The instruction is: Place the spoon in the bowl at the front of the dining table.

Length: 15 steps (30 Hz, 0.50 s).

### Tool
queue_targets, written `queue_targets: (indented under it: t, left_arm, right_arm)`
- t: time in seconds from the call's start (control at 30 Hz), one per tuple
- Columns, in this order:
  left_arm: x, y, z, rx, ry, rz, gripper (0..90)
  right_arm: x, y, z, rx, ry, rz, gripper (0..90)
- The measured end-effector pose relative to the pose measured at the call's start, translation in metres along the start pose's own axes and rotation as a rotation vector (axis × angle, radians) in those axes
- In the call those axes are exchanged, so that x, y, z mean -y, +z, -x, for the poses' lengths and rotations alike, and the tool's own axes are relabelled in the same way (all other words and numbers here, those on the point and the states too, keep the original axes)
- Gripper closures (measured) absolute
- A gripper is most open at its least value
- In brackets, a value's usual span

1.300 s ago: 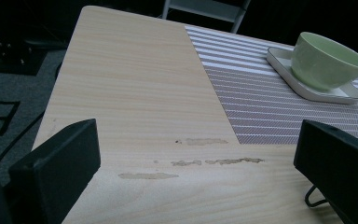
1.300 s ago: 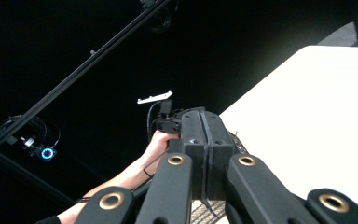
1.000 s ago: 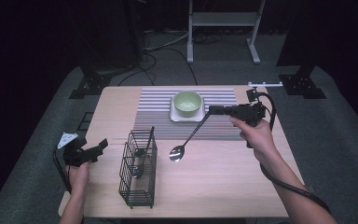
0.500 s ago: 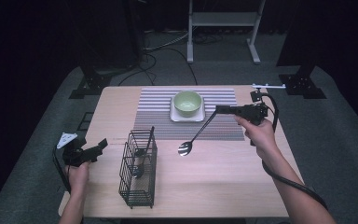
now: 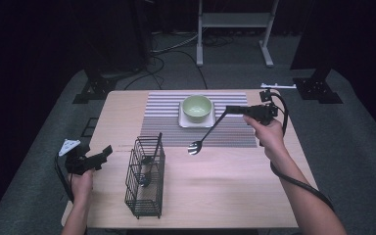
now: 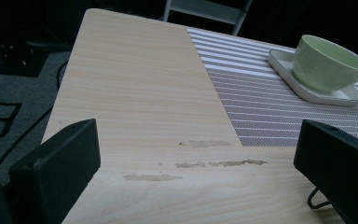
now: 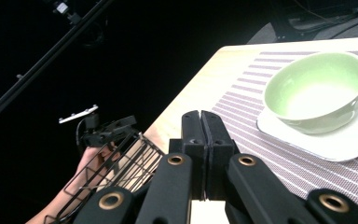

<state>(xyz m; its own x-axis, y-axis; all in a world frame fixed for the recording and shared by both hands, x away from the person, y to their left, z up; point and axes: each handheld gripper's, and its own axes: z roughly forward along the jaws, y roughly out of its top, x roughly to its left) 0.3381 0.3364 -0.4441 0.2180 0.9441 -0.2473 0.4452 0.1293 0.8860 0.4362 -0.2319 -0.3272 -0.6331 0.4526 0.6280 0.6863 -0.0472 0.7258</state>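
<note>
The right gripper (image 5: 229, 109) is closed on the handle of a spoon (image 5: 206, 133); in the right gripper view its two black pads (image 7: 200, 140) are pressed flat together. The spoon hangs down and to the left from the gripper, tilted. Its round end is over the near edge of the striped placemat (image 5: 164, 120), just in front of the white square plate (image 5: 188, 121). I cannot tell if the round end touches the placemat or is a little above it. On the plate stands a light green bowl (image 5: 197, 107), just beside the gripper.

The left gripper (image 5: 104, 152) is wide open and holds nothing. It is at the left edge of the tabletop (image 5: 235, 181), just left of the black wire basket (image 5: 146, 181). Between its jaws, in the left gripper view, there is only bare wood, with some pale scratches.

In the basket stands one more dark utensil (image 5: 149, 164), leaning, with its handle above the rim. The basket is well apart from the spoon
</note>
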Motion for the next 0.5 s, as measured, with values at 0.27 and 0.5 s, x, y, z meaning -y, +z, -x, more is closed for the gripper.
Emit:
queue_targets:
  t: [0.27, 0.5]
  left_arm:
    - [0.000, 0.000, 0.000, 0.001, 0.000, 0.000, 0.0]
    - [0.000, 0.000, 0.000, 0.002, 0.000, -0.001, 0.0]
  right_arm:
    - [-0.006, 0.009, 0.007, 0.034, 0.002, 0.004, 89.2]
    - [-0.011, 0.014, 0.017, 0.058, 0.022, 0.019, 89.2]
